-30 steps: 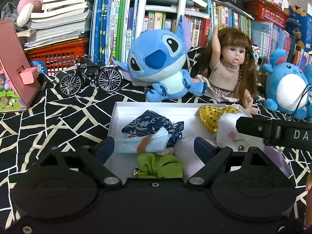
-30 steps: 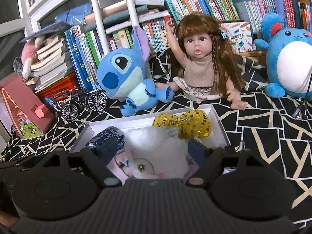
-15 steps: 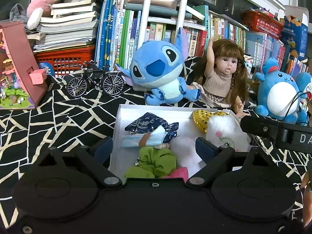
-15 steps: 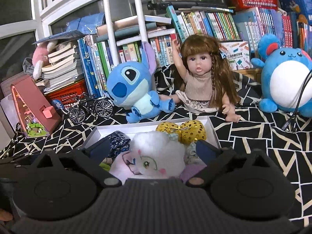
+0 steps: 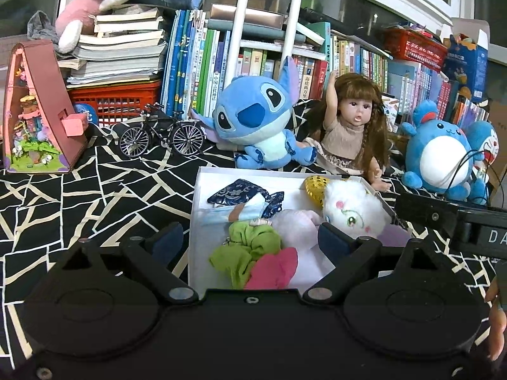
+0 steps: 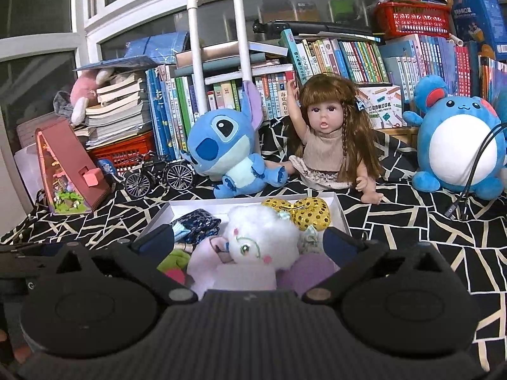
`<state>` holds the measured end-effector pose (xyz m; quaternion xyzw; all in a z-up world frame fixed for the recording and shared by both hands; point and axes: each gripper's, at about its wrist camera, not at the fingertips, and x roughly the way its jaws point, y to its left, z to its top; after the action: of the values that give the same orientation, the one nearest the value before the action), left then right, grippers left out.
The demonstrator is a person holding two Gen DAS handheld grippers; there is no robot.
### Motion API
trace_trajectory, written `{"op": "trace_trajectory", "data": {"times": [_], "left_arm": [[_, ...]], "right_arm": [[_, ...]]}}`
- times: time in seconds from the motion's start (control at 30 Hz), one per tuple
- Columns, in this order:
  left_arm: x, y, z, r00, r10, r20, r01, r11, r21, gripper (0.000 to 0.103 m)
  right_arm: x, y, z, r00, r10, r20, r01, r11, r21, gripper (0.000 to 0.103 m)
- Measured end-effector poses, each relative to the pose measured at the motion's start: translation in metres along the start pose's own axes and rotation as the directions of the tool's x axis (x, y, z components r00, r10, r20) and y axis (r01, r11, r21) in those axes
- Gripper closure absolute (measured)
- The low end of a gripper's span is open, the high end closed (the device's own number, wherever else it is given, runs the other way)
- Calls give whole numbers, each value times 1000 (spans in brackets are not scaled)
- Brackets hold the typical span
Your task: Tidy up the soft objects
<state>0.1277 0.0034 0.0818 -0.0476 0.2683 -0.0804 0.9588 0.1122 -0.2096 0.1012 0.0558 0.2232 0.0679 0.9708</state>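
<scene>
A white box [image 5: 202,186] [image 6: 340,213] on the black patterned cloth holds soft things: a white fluffy plush [image 5: 351,209] [image 6: 263,237], a gold sequin piece [image 5: 315,186] [image 6: 304,210], a dark blue patterned pouch [image 5: 237,194] [image 6: 196,224], a green cloth [image 5: 250,250] and a pink cloth [image 5: 274,270]. My left gripper [image 5: 250,242] is open and empty, above the box's near end. My right gripper [image 6: 250,242] is open and empty, above the plush. The right gripper's body shows at the right edge of the left wrist view [image 5: 450,221].
Behind the box sit a blue Stitch plush [image 5: 259,123] [image 6: 228,148], a doll [image 5: 351,129] [image 6: 326,139] and a round blue plush [image 5: 440,158] [image 6: 459,148]. A model bicycle [image 5: 161,136] and a red house model [image 5: 35,110] stand at the left. Bookshelves fill the back.
Both grippers have pulled back and risen from the box, both open throughout. More of the box contents and the shelves show now. The white plush stays in the box.
</scene>
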Motion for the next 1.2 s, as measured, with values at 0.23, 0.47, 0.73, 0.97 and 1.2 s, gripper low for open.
{"op": "trace_trajectory", "data": {"times": [0.23, 0.47, 0.73, 0.97, 1.2], "left_arm": [[-14, 2, -16, 1000, 2, 2, -2, 1000, 2, 11], [-20, 0, -30, 1000, 11, -3, -11, 1000, 22, 11], [-16, -4, -45, 999, 26, -43, -25, 999, 25, 11], [-9, -4, -59, 996, 49, -78, -47, 999, 27, 11], [0, -2, -71, 990, 85, -111, -84, 996, 22, 11]], "right_arm": [[-11, 4, -15, 1000, -7, 12, 7, 1000, -28, 0], [-19, 3, -31, 1000, -22, 14, 22, 999, -32, 0], [-18, -3, -51, 999, -51, -18, 50, 998, -24, 0], [-15, -11, -64, 997, -67, -49, 68, 998, 4, 0], [-9, -12, -77, 993, -87, -82, 87, 996, -5, 0]]}}
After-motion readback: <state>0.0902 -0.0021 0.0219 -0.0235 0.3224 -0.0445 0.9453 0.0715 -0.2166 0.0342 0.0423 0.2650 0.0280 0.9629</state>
